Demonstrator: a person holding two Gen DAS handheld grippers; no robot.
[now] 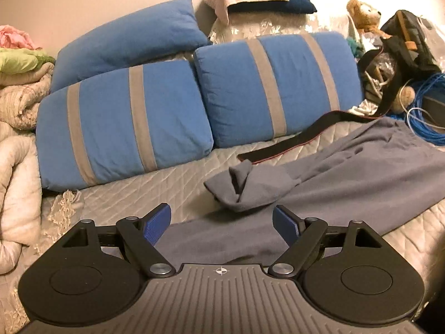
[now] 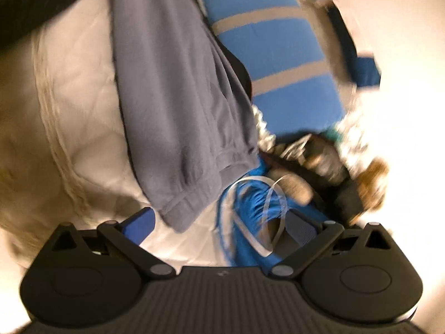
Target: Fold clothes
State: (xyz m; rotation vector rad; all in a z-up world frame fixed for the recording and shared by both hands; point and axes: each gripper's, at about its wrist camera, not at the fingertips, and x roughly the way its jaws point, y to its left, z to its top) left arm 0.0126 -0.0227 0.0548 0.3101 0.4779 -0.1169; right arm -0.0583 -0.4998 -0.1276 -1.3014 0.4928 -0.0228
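Note:
Grey sweatpants (image 1: 347,172) lie stretched across the quilted bed (image 1: 167,183), one leg end bunched up (image 1: 244,189) just ahead of my left gripper (image 1: 222,224). The left gripper is open and empty, hovering low over the grey cloth. In the blurred right wrist view the sweatpants (image 2: 178,89) run away from me, and their elastic waistband (image 2: 192,194) lies between the blue pads of my right gripper (image 2: 222,225), which is open and empty.
Blue striped pillows (image 1: 133,128) line the wall. A black strap (image 1: 300,139) lies by the pants. A blue cable coil (image 1: 428,111) (image 2: 250,208), a dark bag (image 1: 400,53) and a teddy bear (image 1: 364,14) crowd the bed's end. Blankets (image 1: 16,128) pile on the left.

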